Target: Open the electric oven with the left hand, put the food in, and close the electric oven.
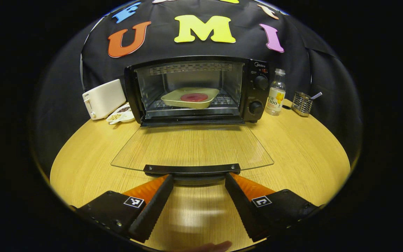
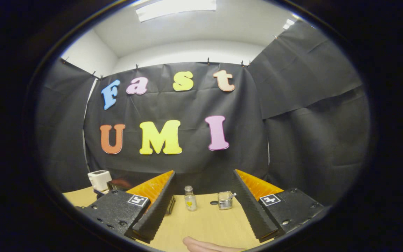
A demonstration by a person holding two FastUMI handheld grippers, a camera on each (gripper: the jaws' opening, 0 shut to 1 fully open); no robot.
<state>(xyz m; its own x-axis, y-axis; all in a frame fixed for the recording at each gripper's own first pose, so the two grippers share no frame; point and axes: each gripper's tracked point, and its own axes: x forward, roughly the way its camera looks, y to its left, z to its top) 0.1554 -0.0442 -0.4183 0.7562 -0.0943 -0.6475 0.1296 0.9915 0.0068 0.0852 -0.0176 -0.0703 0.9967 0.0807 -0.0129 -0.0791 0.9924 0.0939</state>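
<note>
A: Where does the job stand?

B: Two of three steps look done. The electric oven (image 1: 194, 91) is open, its glass door (image 1: 191, 147) lying flat over the bench (image 1: 303, 154), and the food (image 1: 194, 97) sits in a tray (image 1: 173, 99) on the rack inside. Closing looks like the step that's left.

A: And the left hand-held gripper (image 1: 198, 182)?

B: Its fingers are spread apart, just at either end of the door handle (image 1: 191, 169), clamped on nothing. I judge it needs to lift that handle to swing the door up.

A: The right hand-held gripper (image 2: 203, 187)?

B: Also apart and empty, held up and pointing at the booth wall.

A: Anything in the way?

B: Not that I can see. A white toaster (image 1: 103, 98) and a small dish of grains (image 1: 121, 114) stand left of the oven; a bottle (image 1: 276, 92) and a wire holder (image 1: 303, 103) stand to its right, all clear of the door's swing.
</note>
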